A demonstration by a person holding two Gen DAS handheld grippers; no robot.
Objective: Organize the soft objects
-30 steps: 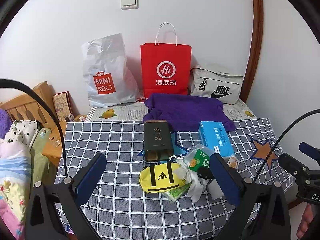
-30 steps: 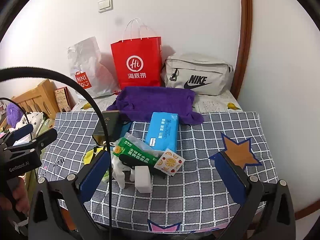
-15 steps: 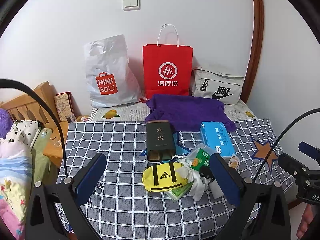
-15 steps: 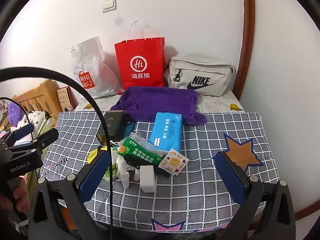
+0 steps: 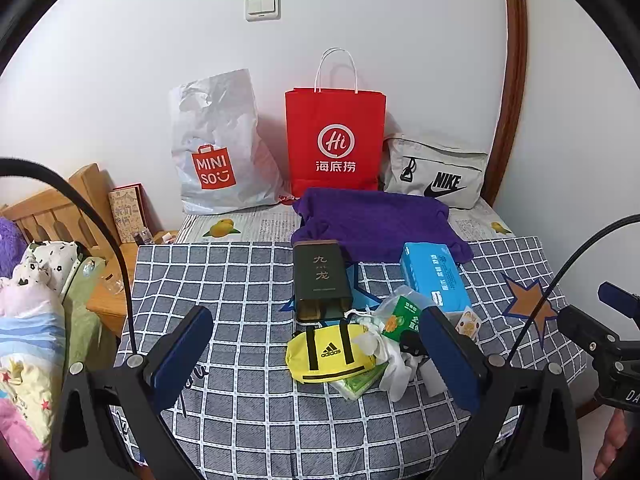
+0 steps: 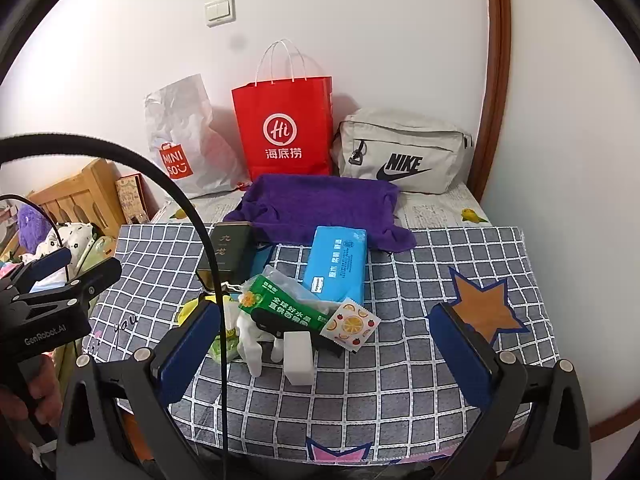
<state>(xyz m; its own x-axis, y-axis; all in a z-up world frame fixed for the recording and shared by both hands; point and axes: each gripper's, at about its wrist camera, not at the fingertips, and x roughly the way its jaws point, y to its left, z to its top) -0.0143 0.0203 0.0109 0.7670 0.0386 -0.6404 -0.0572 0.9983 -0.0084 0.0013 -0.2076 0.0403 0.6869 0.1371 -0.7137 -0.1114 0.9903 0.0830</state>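
Left wrist view: both grippers [image 5: 316, 360] [image 6: 326, 350] spread wide above the clutter.

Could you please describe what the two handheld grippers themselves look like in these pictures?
Both the left gripper and the right gripper have black plastic frames with silver screws and two flat fingers faced with dark blue pads. A thick black cable arcs past each. The left gripper's body carries white "GenRobot.AI" lettering.

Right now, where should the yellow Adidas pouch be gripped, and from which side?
Pinch the yellow Adidas pouch across its bulging middle, coming from above. It lies flat with its left side clear, while crumpled white wrapping crowds its right, so the left gripper suits best.
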